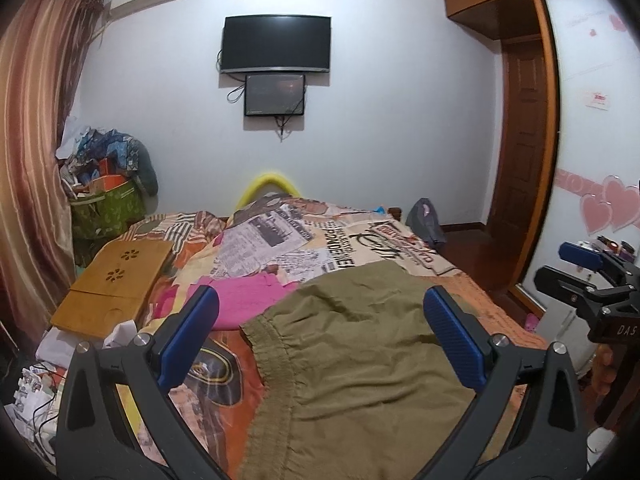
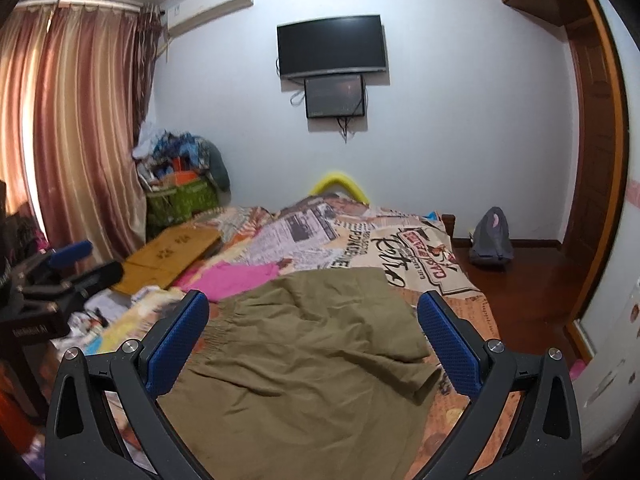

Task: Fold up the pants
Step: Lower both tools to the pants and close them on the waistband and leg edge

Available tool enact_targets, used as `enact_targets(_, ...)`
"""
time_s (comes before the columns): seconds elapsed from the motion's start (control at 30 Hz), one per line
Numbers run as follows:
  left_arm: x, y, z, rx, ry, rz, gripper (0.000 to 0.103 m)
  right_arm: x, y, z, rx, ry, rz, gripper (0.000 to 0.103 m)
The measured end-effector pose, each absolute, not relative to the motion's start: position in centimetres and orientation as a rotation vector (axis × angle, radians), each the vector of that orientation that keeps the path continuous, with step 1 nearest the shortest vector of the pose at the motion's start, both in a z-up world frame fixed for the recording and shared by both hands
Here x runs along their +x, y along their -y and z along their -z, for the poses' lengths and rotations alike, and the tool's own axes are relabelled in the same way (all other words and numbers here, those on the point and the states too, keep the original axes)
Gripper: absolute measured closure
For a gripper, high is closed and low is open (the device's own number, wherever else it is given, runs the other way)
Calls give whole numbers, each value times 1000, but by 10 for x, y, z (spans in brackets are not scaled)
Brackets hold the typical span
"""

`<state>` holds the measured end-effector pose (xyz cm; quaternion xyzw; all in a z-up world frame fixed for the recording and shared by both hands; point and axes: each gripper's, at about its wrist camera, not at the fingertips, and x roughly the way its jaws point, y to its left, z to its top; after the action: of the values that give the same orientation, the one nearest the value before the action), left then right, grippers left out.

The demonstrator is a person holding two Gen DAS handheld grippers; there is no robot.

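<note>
Olive-green pants [image 1: 360, 360] [image 2: 304, 352] lie spread on the bed, the elastic waistband [image 1: 264, 344] toward the left. My left gripper [image 1: 320, 300] hovers above them, open, with nothing between its blue pads. My right gripper [image 2: 314, 304] is also open and empty, above the pants' middle. In the left wrist view the right gripper [image 1: 576, 268] shows at the right edge; in the right wrist view the left gripper [image 2: 86, 260] shows at the left edge.
A patterned bedspread [image 1: 360, 236] covers the bed. A pink cloth [image 1: 248, 296] lies just beyond the pants. A wooden lap tray [image 1: 116, 280] sits at the bed's left. Papers [image 1: 36, 380] clutter the left. A grey bag [image 2: 492, 240] rests on the floor at right.
</note>
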<state>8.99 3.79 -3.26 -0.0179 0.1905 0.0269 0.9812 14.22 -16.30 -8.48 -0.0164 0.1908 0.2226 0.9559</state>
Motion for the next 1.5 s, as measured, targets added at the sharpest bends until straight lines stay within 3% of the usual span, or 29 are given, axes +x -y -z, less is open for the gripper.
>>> enact_targets(0.6, 278, -142, 142, -61, -723, -171, 0, 342, 170, 129, -104, -650, -453, 1)
enact_targets(0.9, 328, -169, 208, -110, -884, -144, 22, 427, 153, 177, -115, -807, -491, 2)
enact_targets(1.03, 343, -174, 237, -135, -964, -116, 32, 456, 141, 199, -128, -877, -532, 11)
enact_targets(1.33, 365, -170, 267, -170, -1026, -37, 35, 504, 124, 231, -145, -974, -568, 12)
enact_targets(1.4, 368, -169, 268, -178, -1035, -30, 36, 508, 119, 236, -152, -995, -593, 17)
enact_targets(1.5, 371, -169, 268, -171, -1030, -43, 42, 513, 113, 241, -148, -1029, -637, 34)
